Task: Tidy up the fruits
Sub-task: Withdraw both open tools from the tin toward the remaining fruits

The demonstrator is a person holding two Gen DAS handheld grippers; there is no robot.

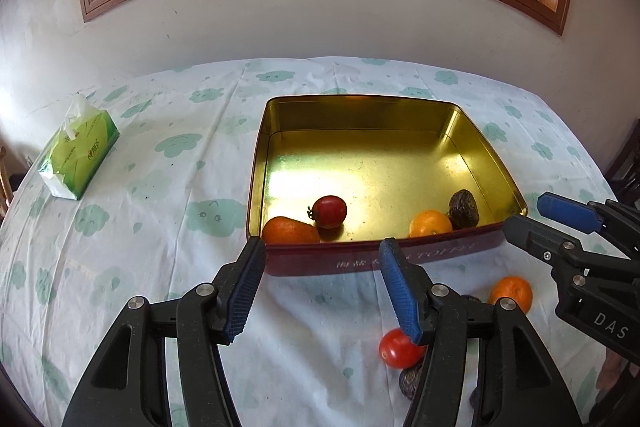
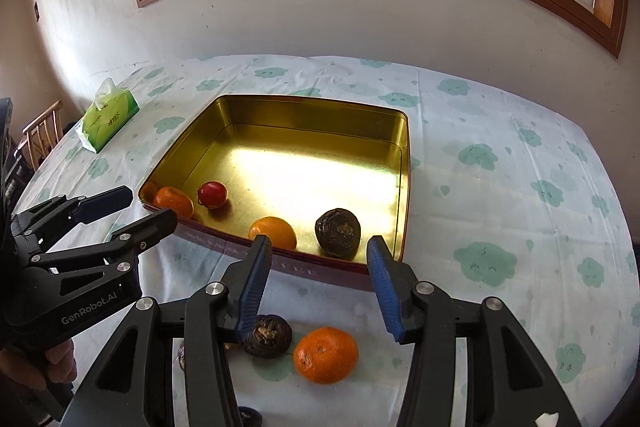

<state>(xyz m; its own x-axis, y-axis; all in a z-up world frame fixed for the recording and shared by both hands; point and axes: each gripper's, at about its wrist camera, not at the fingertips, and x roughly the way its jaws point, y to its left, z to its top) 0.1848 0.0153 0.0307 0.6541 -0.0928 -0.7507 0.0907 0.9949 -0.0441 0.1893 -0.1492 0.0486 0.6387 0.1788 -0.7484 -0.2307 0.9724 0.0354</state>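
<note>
On the surface point(image 1: 160, 155), under a white cloth printed with pale green clouds, sits a square tin point(image 1: 400, 107) with a gold inside and a dark red outer wall. Four fruits lie along its near wall: an orange tangerine point(image 1: 290, 231) in the left corner, a glossy dark red tomato point(image 1: 329, 211) just beside it, a second tangerine point(image 1: 430, 223) toward the right, and a wrinkled brown-black fruit point(image 1: 463, 209) touching that one.

Outside the tin, on the cloth near its front wall, lie a bright red tomato point(image 1: 396, 349), a loose tangerine point(image 2: 325, 355) and another dark wrinkled fruit point(image 2: 269, 335) just beside it; further dark fruits peek out lower down, mostly hidden.

Left gripper point(image 1: 322, 257) hovers before the tin's front wall, jaws wide apart and holding nothing. Right gripper point(image 2: 319, 255) hangs over the loose tangerine, likewise spread wide and empty.

A green tissue pack point(image 1: 80, 151) rests far left.
</note>
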